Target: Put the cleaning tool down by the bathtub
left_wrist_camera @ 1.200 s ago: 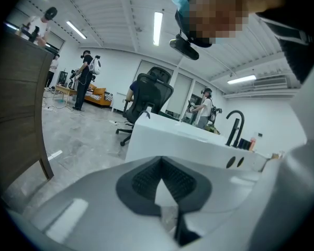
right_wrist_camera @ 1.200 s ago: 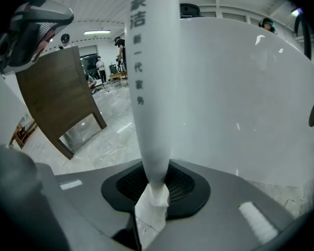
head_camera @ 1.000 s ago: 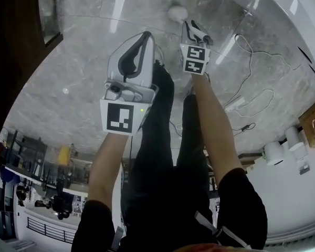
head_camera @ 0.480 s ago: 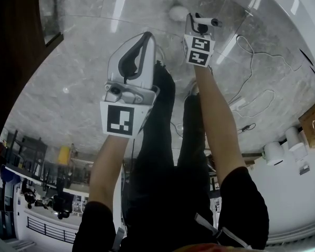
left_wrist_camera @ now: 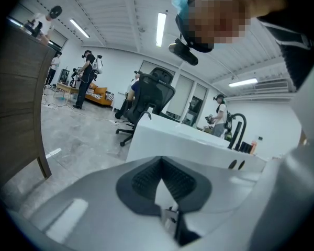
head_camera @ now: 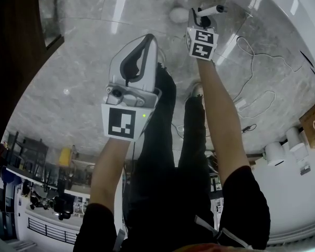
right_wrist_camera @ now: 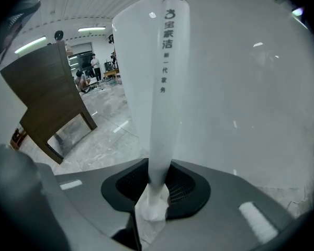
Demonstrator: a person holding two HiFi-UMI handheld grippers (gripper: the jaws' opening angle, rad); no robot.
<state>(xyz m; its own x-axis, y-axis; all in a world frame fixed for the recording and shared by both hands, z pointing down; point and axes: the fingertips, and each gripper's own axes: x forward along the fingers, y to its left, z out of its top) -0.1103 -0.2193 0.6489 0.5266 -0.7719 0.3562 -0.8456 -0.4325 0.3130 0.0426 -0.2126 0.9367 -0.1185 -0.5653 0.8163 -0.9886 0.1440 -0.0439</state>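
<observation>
**A:** What is the right gripper (right_wrist_camera: pixel 157 186) doing?

**B:** It is clenched on the cleaning tool (right_wrist_camera: pixel 166 88). The dark pads pinch the lower end of the white handle, which runs up the middle of the right gripper view. I'd say it grips that low so the rest of the handle sticks out free and can be leaned or laid somewhere.

**A:** And where is the tool in the head view?

**B:** At the top centre, off the floor (head_camera: pixel 84 62). It shows as a short white bar past the gripper's marker cube, and the arm is stretched well forward.

**A:** Why reach that far?

**B:** Probably to get to the bathtub (right_wrist_camera: pixel 251 88). Its white wall fills the right side of the right gripper view, just behind the handle. In the head view its pale rim curves across the upper right corner. I can't tell whether the tool touches it.

**A:** What about the left gripper (head_camera: pixel 148 38)?

**B:** Its jaws are together with nothing between them. It hangs at centre left of the head view, nearer the body, and I take it as simply kept clear.

**A:** Is anything in the way?

**B:** There are loose cables (head_camera: pixel 252 88) on the floor at the right, near the tub. A dark wooden cabinet (right_wrist_camera: pixel 47 98) stands at the left, well apart. The set-down spot should avoid the cables.
</observation>
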